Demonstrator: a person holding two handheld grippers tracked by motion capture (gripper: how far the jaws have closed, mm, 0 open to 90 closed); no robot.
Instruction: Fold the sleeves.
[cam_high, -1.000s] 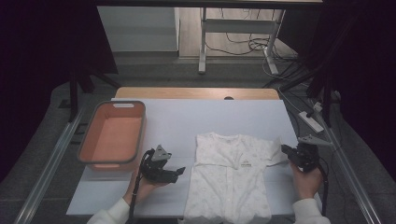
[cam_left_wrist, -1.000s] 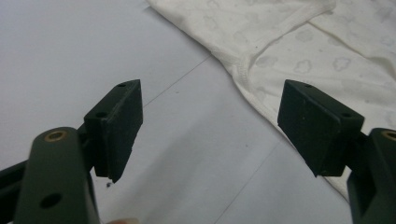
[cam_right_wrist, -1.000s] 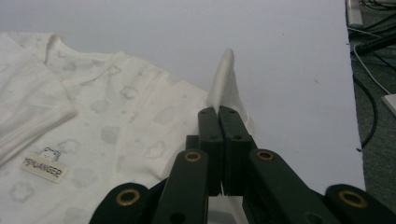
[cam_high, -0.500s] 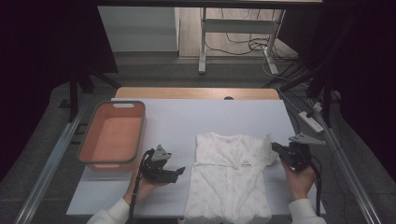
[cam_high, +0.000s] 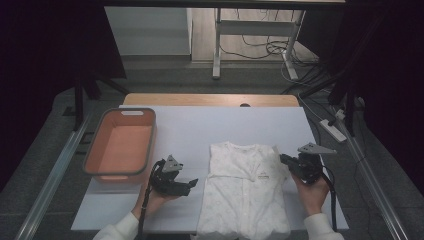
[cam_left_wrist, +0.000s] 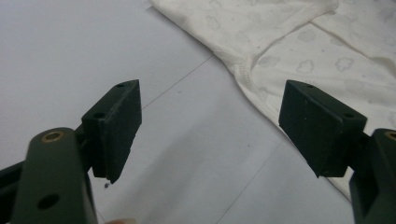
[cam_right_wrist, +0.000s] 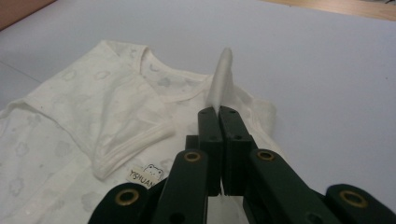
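The right hand-held gripper (cam_right_wrist: 219, 114) is clenched on a fold of white fabric, a strip of which stands up between its closed jaws in the right gripper view. The pinched fabric belongs to the right sleeve edge of the cream baby garment (cam_high: 245, 195), which is spread flat on the white worktop (cam_high: 200, 130) just to the left of this hand-held gripper (cam_high: 284, 159). Compared with the picture one second ago, the right hand-held gripper has been moved inward from beyond the garment's edge to that edge, and the sleeve that then lay stretched out to the right has been drawn in against the body of the garment. A small label with a bear (cam_right_wrist: 145, 173) is seen on the garment just left of the closed jaws.

The left hand-held gripper (cam_left_wrist: 210, 130) is held released, its jaws wide apart over bare worktop, with the garment's hem (cam_left_wrist: 289, 51) ahead and to its right, not touched. Its place in the high view (cam_high: 192, 183) is unchanged from the earlier pictures. Beyond it to the left, an orange basin (cam_high: 120, 145) rests on the worktop, well apart from the garment.
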